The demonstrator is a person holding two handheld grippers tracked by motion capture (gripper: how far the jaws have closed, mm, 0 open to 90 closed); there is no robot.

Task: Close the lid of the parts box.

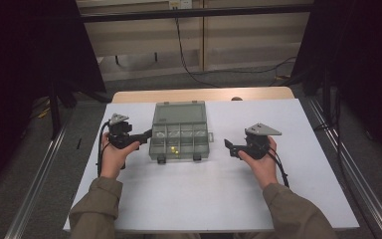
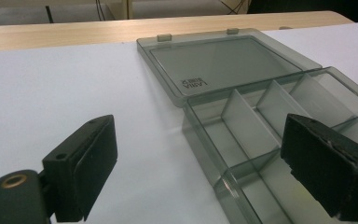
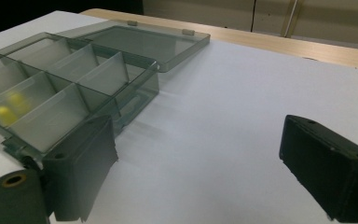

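Observation:
A smoky clear compartment box [image 1: 179,142] lies open in the middle of the white table, its lid [image 1: 179,113] folded flat behind it. Two small yellow pieces [image 1: 173,148] sit in a front compartment, also seen as yellow pieces [image 3: 5,106] in the right gripper view. My left gripper [image 1: 148,134] is open at the box's left side. In the left gripper view the left gripper [image 2: 205,168] straddles the left wall of the box [image 2: 242,116], one jaw over the compartments. My right gripper [image 1: 230,148] is open, apart from the box's right side. The right gripper [image 3: 200,172] holds nothing, with the box [image 3: 65,84] at its left.
The white tabletop [image 1: 204,194] stretches in front of the box and to both sides. A wooden table edge [image 1: 204,93] runs behind it. Black cables [image 1: 184,50] lie on the floor beyond, with dark curtains at both sides.

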